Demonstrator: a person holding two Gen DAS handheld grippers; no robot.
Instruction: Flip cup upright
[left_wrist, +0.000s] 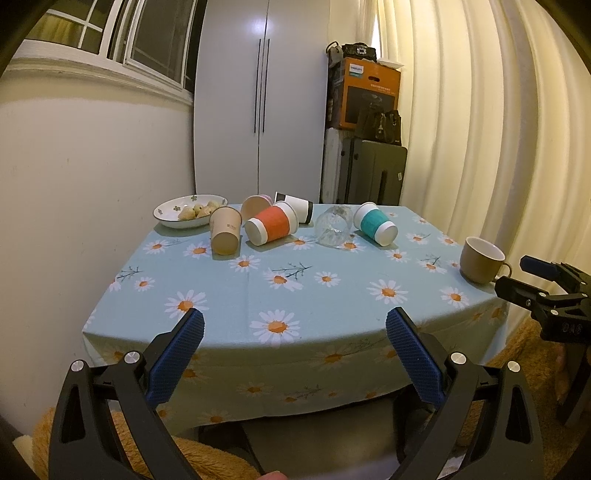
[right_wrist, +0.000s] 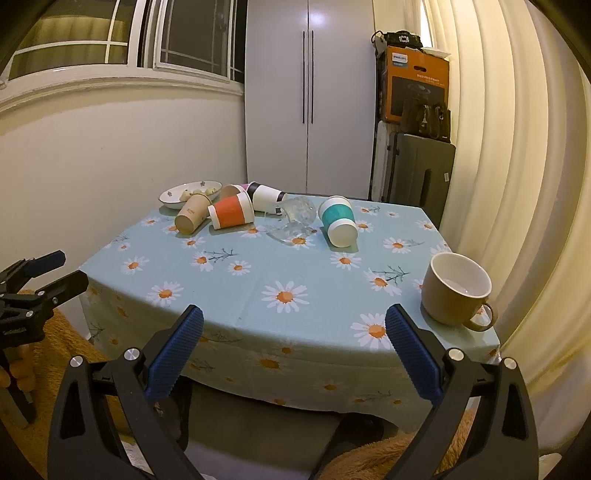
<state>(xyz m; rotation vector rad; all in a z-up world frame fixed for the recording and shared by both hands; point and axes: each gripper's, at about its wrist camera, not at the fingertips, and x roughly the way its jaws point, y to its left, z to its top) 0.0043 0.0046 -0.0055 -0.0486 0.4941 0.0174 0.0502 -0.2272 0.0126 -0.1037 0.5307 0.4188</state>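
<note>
Currently both tongs hang spread wide and empty off the near edge of the daisy-print blue-clothed desk (left_wrist: 221, 295): left tongs (left_wrist: 294, 345), right tongs (right_wrist: 294, 341); along the far side lie tipped cups: a plain beige paper cup (left_wrist: 224, 231), an orange-sleeved white cup (left_wrist: 271, 223), a black-rimmed white cup (left_wrist: 300, 206), a clear glass tumbler (left_wrist: 333, 225) and a teal-sleeved white cup (left_wrist: 375, 223); a tan ceramic mug (right_wrist: 456, 292) stands upright at the near right corner; a white floral bowl of food (left_wrist: 189, 211) sits far left.
</note>
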